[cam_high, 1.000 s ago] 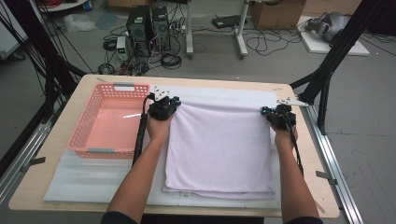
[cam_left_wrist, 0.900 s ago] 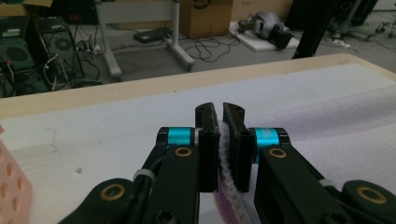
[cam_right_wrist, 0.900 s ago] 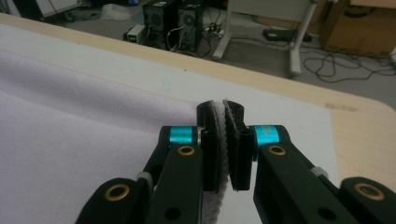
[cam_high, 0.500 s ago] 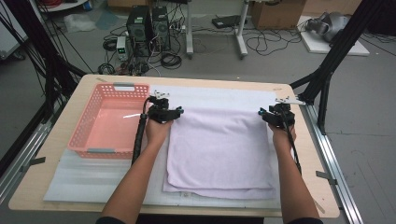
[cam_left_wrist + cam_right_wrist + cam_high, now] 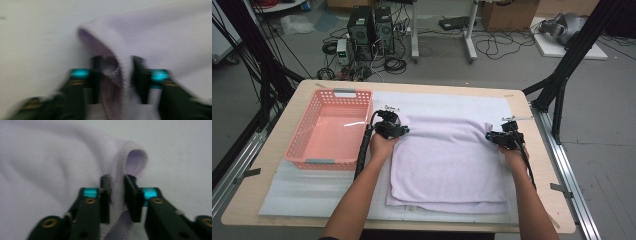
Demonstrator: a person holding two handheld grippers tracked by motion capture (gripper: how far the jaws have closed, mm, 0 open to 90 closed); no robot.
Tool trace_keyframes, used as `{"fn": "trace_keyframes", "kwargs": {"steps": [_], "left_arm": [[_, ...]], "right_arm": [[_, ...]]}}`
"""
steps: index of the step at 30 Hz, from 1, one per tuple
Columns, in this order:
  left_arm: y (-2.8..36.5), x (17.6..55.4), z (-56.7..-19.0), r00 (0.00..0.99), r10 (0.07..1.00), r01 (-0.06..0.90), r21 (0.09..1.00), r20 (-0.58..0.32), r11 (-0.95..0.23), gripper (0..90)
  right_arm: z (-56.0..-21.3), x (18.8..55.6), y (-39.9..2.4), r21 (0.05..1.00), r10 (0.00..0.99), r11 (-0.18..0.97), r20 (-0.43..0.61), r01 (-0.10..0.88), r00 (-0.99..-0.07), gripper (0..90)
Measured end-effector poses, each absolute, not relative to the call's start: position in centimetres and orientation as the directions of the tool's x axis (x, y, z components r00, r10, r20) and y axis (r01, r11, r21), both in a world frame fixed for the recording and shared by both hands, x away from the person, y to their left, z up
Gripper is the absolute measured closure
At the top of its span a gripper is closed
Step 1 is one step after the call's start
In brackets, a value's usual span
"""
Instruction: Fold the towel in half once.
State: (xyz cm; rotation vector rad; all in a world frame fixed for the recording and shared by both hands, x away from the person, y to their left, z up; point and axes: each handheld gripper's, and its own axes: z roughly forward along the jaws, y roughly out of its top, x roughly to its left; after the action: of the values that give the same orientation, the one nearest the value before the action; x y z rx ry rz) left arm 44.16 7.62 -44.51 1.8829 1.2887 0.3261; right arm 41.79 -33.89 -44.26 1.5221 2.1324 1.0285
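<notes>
High view: lilac towel (image 5: 447, 165) lay folded on the white mat (image 5: 302, 185) in mid-table, pink basket (image 5: 329, 131) just to its left. Left gripper (image 5: 393, 129) sat at the towel's far-left corner, right gripper (image 5: 498, 139) at the far-right corner, so the far edge ran straight between them across the table. Neither hand was nearer; each had its own corner. Judged: any fold would carry that far edge toward the person, over the near edge, both hands moving together.

Left gripper view (blurred): jaws had just been closing, a hemmed corner fold (image 5: 113, 72) stood between them, pads about meeting the cloth. Right gripper view, sharper: jaws likewise just closing, clamped on the looped towel edge (image 5: 117, 192), bare mat beyond.

Gripper views showed the pinch itself and the doubled hem; high view showed towel layout, and that the corners lay almost flat on the mat.
</notes>
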Motion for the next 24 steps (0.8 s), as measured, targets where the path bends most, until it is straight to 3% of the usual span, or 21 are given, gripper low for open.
{"fn": "trace_keyframes", "kwargs": {"steps": [3, 7, 13, 15, 17, 18, 24], "left_arm": [[7.9, 44.5, -44.4, 0.4, 0.886, 0.648, 0.756, -0.235, -0.092, 81.2], [7.3, 44.5, -43.5, 0.386, 0.904, 0.549, 0.833, -0.184, -0.065, 81.6], [7.4, 44.8, -42.4, 0.368, 0.918, 0.441, 0.897, -0.147, -0.033, 81.1], [7.6, 44.8, -42.7, 0.36, 0.919, 0.476, 0.879, -0.158, -0.035, 74.5], [7.8, 44.7, -42.8, 0.358, 0.92, 0.506, 0.861, -0.163, -0.044, 57.9], [7.9, 44.6, -42.7, 0.366, 0.916, 0.51, 0.859, -0.166, -0.048, 51.5], [8.3, 42.5, -41.9, 0.457, 0.875, 0.482, 0.871, -0.158, -0.095, 43.5]], "right_arm": [[-44.2, 42.1, -34.1, 0.728, 0.91, 0.167, 0.144, 0.665, -0.388, 85.0], [-43.4, 42.2, -34.8, 0.83, 0.938, 0.074, 0.13, 0.552, -0.322, 85.5], [-41.7, 42.9, -34.8, 0.896, 0.95, 0.048, 0.095, 0.441, -0.298, 85.0], [-42.0, 43.2, -34.6, 0.885, 0.955, 0.054, 0.09, 0.463, -0.283, 80.3], [-42.4, 43.3, -34.6, 0.866, 0.963, 0.016, 0.121, 0.5, -0.24, 68.3], [-42.5, 43.1, -34.8, 0.865, 0.961, -0.004, 0.142, 0.502, -0.236, 66.8], [-42.1, 41.1, -34.9, 0.863, 0.953, 0.067, 0.093, 0.501, -0.289, 59.8]]}}
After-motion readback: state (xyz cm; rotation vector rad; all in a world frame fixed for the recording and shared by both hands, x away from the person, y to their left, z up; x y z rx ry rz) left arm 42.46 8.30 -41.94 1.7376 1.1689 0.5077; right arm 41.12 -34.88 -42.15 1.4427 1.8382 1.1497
